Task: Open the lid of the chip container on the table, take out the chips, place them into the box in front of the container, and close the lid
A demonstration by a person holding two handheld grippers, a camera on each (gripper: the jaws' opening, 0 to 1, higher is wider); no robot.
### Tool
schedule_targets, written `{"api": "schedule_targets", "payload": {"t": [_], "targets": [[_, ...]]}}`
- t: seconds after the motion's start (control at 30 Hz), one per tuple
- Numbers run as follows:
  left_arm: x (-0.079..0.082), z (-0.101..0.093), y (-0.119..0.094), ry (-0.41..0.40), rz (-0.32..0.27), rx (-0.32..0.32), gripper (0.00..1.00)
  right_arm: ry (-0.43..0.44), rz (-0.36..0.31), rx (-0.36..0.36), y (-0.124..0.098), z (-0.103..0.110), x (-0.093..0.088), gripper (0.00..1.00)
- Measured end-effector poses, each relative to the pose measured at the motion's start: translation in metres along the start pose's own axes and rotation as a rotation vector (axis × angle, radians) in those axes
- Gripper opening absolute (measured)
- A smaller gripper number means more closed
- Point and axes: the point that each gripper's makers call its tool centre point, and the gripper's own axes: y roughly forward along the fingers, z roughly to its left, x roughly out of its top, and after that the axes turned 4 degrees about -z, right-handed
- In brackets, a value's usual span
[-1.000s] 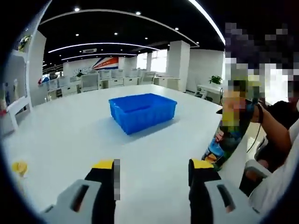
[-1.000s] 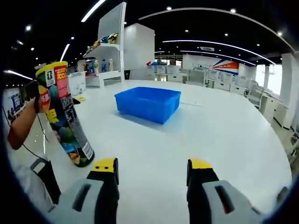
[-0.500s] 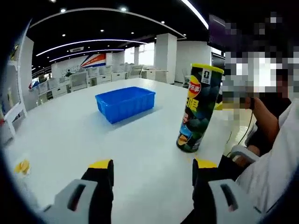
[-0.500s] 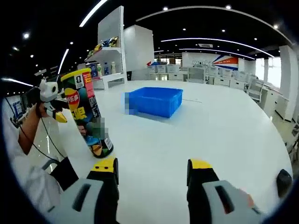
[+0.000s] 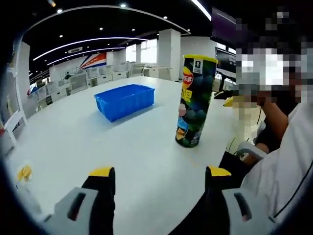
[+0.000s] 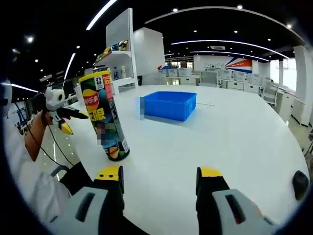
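The chip container (image 5: 195,100) stands upright, lid on, on the white surface (image 5: 73,137), right of centre in the left gripper view; the blue box (image 5: 124,100) sits beyond it, upper centre; left gripper (image 5: 157,177) gapes wide, holding nothing; right gripper (image 6: 159,175) likewise wide, container (image 6: 104,115) at centre left.

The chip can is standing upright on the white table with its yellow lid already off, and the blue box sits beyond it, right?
Not quite: the yellow lid is on the chip can, as the left gripper view shows. The rest holds.
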Motion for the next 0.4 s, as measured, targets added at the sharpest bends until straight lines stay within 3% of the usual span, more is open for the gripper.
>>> {"api": "schedule_targets", "payload": {"t": [0.2,0.27,0.4], "targets": [[0.007,0.002,0.005,0.017,-0.011,0.007,0.77,-0.012,-0.003,0.004,0.002,0.002,0.0,0.59],[0.006,0.006,0.008,0.049,0.0,0.023,0.77,-0.019,-0.05,0.046,0.003,0.008,0.006,0.6],[0.005,0.005,0.01,0.052,0.01,0.011,0.79,-0.034,-0.049,0.053,0.004,0.012,0.005,0.6]]}}
